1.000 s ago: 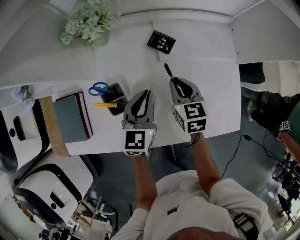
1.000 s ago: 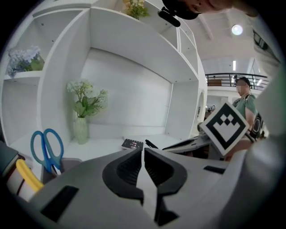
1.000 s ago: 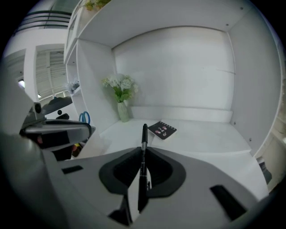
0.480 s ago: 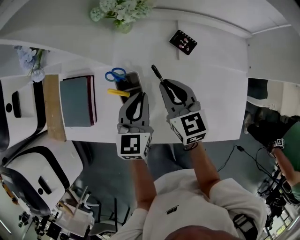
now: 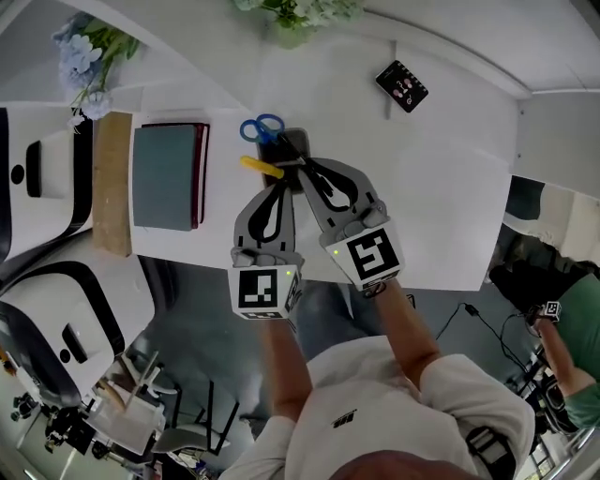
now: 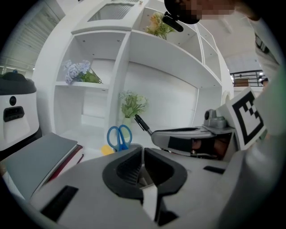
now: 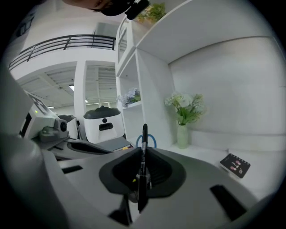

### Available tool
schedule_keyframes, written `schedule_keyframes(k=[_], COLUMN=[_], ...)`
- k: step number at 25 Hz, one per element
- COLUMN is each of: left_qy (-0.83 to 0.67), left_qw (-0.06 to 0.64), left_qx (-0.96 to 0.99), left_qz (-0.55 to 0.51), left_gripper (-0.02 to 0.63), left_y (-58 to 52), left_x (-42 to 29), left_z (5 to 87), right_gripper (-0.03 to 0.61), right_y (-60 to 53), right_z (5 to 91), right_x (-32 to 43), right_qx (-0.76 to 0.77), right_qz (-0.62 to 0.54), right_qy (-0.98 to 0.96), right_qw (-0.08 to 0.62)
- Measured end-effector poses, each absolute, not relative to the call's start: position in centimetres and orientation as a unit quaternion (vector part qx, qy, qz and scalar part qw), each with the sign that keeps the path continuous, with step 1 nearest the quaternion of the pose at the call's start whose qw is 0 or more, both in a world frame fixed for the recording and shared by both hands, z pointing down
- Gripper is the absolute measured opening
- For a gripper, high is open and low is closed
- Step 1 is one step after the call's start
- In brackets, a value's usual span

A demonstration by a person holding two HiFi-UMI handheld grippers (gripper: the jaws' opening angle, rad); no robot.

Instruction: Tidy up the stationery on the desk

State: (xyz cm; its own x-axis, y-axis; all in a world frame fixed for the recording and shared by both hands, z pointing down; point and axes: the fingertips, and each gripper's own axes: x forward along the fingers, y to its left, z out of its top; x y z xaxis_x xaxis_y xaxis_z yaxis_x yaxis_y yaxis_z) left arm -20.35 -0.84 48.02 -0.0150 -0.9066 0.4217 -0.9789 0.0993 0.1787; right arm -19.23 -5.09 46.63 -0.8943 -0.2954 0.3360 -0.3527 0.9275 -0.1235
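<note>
My right gripper [image 5: 307,170] [image 7: 144,154] is shut on a black pen [image 7: 144,142] that stands up between its jaws. In the head view the pen [image 5: 296,157] points at a dark pen holder [image 5: 298,141] on the white desk [image 5: 441,197], its tip at the holder's rim. The holder carries blue-handled scissors [image 5: 261,127] [image 6: 119,136] and a yellow item [image 5: 261,167]. My left gripper [image 5: 281,186] [image 6: 142,152] is shut with nothing in it, just left of the right one. From the left gripper view the pen [image 6: 142,123] sticks out of the right gripper [image 6: 187,141].
A grey book [image 5: 167,176] on a dark red one lies left of the holder, beside a wooden board [image 5: 111,183]. A small black card [image 5: 401,84] lies at the back right. A vase of flowers [image 5: 298,14] stands behind. White shelving [image 6: 120,76] rises past the desk.
Both grippers have moved left and forward toward the pen holder. The pen's tip, once over bare desk, is now at the holder. The right gripper has kept its hold.
</note>
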Motion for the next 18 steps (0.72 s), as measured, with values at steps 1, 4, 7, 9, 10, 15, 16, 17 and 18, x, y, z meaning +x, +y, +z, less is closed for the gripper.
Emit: schedule_keyframes(k=[1,4,7,9,10,15,16,17,18], left_qy=[-0.711,-0.719,-0.726,-0.73,-0.731,-0.735,-0.736,-0.736,-0.737], left_qw=[0.222,0.223,0.225,0.227,0.228,0.231,0.232,0.233,0.233], left_qx=[0.663,0.653,0.645,0.641,0.639,0.633,0.632,0.631,0.631], left_qz=[0.082,0.08,0.077,0.076,0.075,0.072,0.071,0.071,0.07], left_gripper=[0.0,0.0,0.0,0.0,0.0,0.0,0.0,0.0,0.0], left_y=[-0.5,0.3,1.0,1.3,1.5,2.1,2.1,2.2,2.2], left_x=[-20.6,-21.3,-21.8,-22.1,-22.2,-22.5,-22.6,-22.6,-22.7], left_z=[48.1,48.2,48.4,48.6,48.7,49.0,49.1,49.1,49.2], right_gripper=[0.029,0.029,0.029,0.029,0.029,0.029,0.029,0.029,0.029], right_y=[-4.8,-4.0,-3.5,-3.3,-3.3,-3.4,-3.4,-3.5,-3.5], right_z=[46.7,47.0,47.1,47.2,47.3,48.0,48.2,48.3,48.4], right_x=[-19.6,-20.7,-21.4,-21.9,-22.1,-22.7,-22.8,-22.8,-22.9], right_qx=[0.162,0.148,0.139,0.134,0.133,0.132,0.132,0.131,0.13], right_qz=[0.09,0.089,0.089,0.086,0.085,0.085,0.083,0.082,0.08], right_qy=[-0.971,-0.974,-0.977,-0.979,-0.98,-0.982,-0.982,-0.982,-0.983], right_qw=[0.153,0.144,0.133,0.124,0.12,0.109,0.107,0.104,0.101])
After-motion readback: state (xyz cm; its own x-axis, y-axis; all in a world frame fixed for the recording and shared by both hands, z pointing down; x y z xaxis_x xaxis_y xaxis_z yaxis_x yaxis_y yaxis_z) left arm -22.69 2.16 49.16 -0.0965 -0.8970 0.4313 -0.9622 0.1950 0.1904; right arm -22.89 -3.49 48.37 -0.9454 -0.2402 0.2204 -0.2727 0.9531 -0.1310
